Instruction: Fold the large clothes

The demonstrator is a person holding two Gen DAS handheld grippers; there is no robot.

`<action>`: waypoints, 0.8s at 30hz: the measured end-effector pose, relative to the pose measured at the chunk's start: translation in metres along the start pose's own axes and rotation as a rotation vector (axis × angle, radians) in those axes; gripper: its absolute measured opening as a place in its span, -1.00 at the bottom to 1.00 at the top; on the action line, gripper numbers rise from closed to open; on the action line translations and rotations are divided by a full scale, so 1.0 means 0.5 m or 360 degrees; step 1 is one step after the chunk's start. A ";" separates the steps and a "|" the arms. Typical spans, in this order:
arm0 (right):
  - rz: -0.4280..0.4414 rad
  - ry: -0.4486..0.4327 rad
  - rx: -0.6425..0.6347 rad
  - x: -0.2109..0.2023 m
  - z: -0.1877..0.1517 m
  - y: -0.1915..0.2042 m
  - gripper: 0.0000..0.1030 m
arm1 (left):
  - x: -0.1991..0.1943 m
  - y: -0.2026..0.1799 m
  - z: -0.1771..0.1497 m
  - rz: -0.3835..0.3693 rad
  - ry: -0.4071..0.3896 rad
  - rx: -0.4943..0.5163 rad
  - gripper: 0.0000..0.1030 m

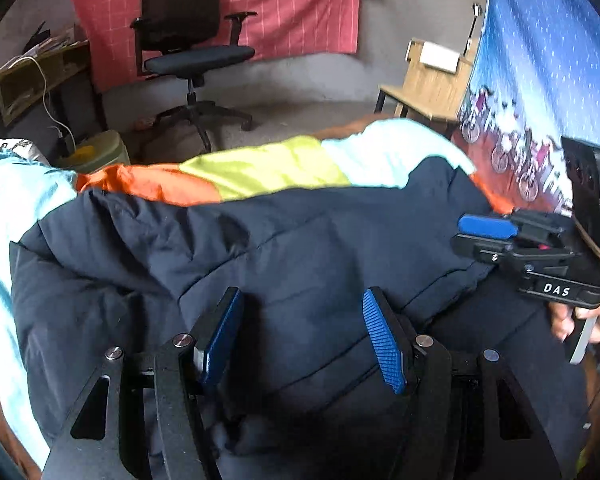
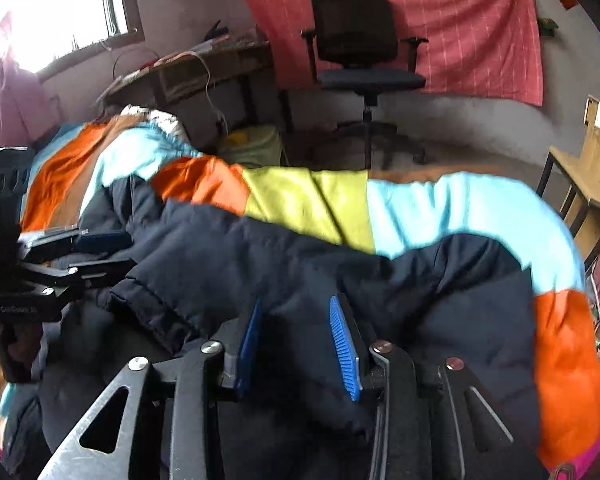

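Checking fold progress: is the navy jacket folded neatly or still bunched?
Still bunched: the navy jacket lies rumpled on the striped sheet, a cuffed sleeve hanging loose.

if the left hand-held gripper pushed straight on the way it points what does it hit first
The dark navy padded jacket: its fabric already lies between the open left hand-held gripper fingers, though the depth is unclear.
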State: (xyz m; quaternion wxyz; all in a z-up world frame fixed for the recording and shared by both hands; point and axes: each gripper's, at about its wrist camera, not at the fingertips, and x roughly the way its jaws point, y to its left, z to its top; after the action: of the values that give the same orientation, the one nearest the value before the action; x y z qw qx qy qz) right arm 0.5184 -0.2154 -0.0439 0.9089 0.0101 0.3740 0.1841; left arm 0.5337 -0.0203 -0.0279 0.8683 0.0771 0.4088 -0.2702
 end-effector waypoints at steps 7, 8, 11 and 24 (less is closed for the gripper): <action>0.0006 0.0096 -0.0012 0.041 -0.006 0.004 -0.32 | 0.035 -0.006 -0.025 0.0066 0.0040 0.0035 0.16; 0.0009 0.0101 -0.0009 0.044 -0.007 0.005 -0.32 | 0.038 -0.008 -0.027 0.0075 0.0039 0.0044 0.17; 0.0000 0.0117 -0.0015 0.055 -0.011 0.006 -0.32 | 0.046 -0.007 -0.032 0.0086 0.0033 0.0049 0.18; -0.0142 0.0111 -0.0125 0.091 -0.024 0.028 -0.32 | 0.046 -0.014 -0.042 0.0127 -0.0031 0.0037 0.21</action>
State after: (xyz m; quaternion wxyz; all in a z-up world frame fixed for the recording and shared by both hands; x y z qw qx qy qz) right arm 0.5353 -0.1882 -0.0809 0.9023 -0.0486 0.3980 0.1583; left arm 0.5278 -0.0281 -0.0585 0.8814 0.1009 0.3936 -0.2408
